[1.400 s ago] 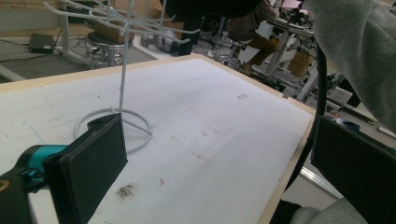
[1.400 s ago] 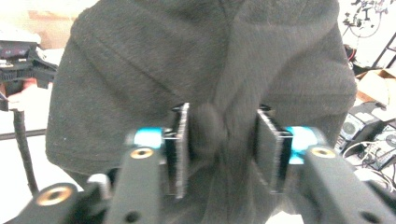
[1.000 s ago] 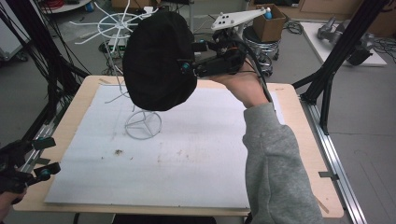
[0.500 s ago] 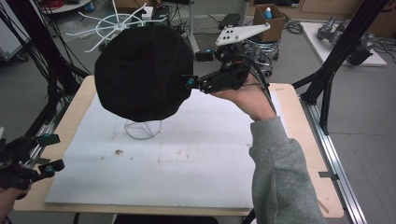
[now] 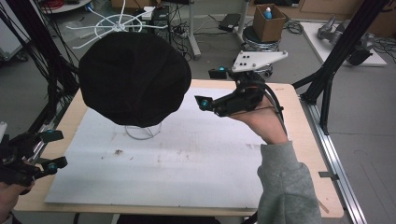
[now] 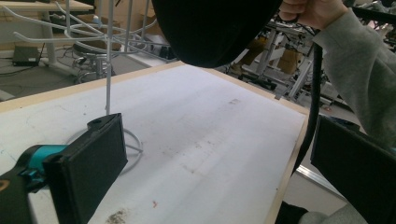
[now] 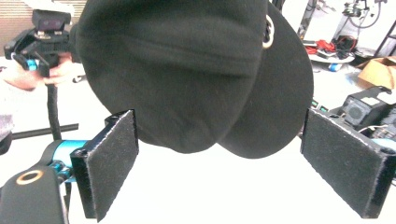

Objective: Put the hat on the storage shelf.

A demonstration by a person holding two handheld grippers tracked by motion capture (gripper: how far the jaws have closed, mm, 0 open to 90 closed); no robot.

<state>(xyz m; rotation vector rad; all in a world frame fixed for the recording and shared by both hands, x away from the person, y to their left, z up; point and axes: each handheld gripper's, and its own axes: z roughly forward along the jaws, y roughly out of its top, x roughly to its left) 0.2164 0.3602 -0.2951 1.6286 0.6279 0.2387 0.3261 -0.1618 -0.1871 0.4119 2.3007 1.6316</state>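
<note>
Right gripper (image 5: 208, 88): held above the white mat (image 5: 196, 177), level with and just right of the black cap (image 5: 135, 77). Jaws have just been opening and now stand wide apart; nothing between the pads. In the right gripper view (image 7: 219, 172) the cap (image 7: 196, 70) hangs just beyond the fingertips, apart from both pads. Grey three-cornered plate on top, cable trailing down past the person's grey sleeve (image 5: 287, 186).

Cap: sits on top of the wire stand (image 5: 142, 130), crown up, clear of the mat. From the high view it reads as a broad dark dome, slightly wider left to right than front to back. In the right gripper view a rounded brim (image 7: 280, 93) drops lower at the right of the crown. Which way the brim faces on the table cannot be told.

Stand: thin upright rod (image 6: 108, 70) rising from a ring base (image 6: 130, 149) on the mat, directly under the cap (image 6: 215, 28).

Left gripper (image 5: 49, 150): far left of the stand, at the mat's near-left corner. Jaws open, nothing between them; left gripper view (image 6: 219, 172) looks across the mat toward the stand.
</note>
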